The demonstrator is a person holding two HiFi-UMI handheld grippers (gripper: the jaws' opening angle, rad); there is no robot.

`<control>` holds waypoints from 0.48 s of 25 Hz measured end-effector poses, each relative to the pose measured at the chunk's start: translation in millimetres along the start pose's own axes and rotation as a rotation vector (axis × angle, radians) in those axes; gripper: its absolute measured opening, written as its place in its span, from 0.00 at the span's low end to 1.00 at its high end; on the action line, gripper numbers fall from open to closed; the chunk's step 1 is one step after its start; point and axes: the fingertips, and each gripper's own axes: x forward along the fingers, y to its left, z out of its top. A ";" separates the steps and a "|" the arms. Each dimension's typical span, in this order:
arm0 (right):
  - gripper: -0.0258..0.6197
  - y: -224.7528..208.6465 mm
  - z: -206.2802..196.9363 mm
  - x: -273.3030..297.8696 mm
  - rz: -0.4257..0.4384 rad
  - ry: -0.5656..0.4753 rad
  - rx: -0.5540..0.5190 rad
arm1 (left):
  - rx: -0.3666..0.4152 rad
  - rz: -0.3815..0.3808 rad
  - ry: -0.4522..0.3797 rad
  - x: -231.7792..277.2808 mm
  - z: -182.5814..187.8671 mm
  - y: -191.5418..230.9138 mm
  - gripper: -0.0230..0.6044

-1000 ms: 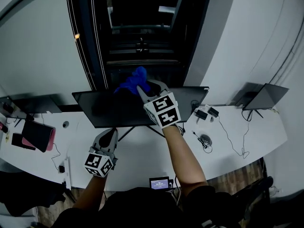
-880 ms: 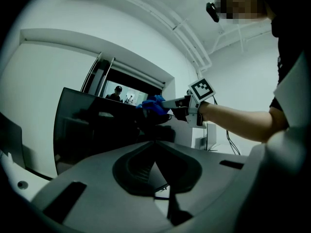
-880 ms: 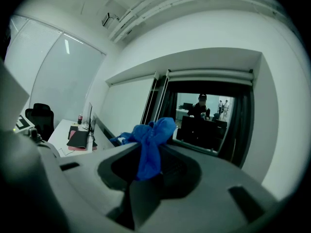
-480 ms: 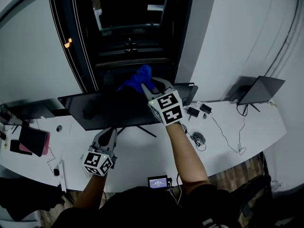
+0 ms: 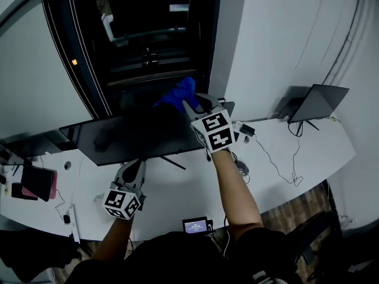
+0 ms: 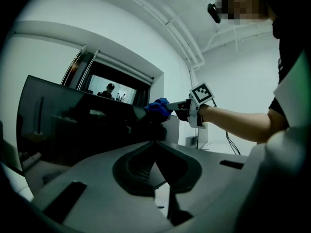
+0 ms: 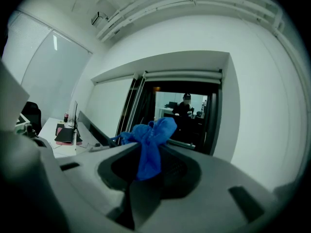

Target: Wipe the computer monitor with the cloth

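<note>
The blue cloth [image 5: 176,94] is bunched up and pinched between the right tongs [image 5: 192,105], sticking out past their tips and resting at the top edge of the computer monitor [image 5: 136,138], toward its right end. From the right tongs' own camera the cloth [image 7: 148,144] hangs as a crumpled wad out of the clamped jaws, with the monitor's top edge running off to the left below it. The person's right arm [image 5: 234,188] is stretched forward and raised over the monitor's right side, forearm bare. The left tongs [image 5: 135,165] are held low in front of the monitor's bottom edge, just above the white tabletop [image 5: 284,152], pointing up at the dark screen; their jaws are pressed together with nothing between them, and the left arm is tucked closer to the body
</note>
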 end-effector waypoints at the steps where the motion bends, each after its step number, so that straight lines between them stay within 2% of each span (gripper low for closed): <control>1: 0.21 -5.3 -1.5 -2.9 -0.007 0.000 0.004 | 0.000 -0.001 0.002 0.9 -0.6 -2.3 0.03; 12: 0.21 -62.8 -24.7 -33.8 -0.104 0.001 0.038 | 0.007 -0.010 0.019 6.3 -3.8 -17.1 0.03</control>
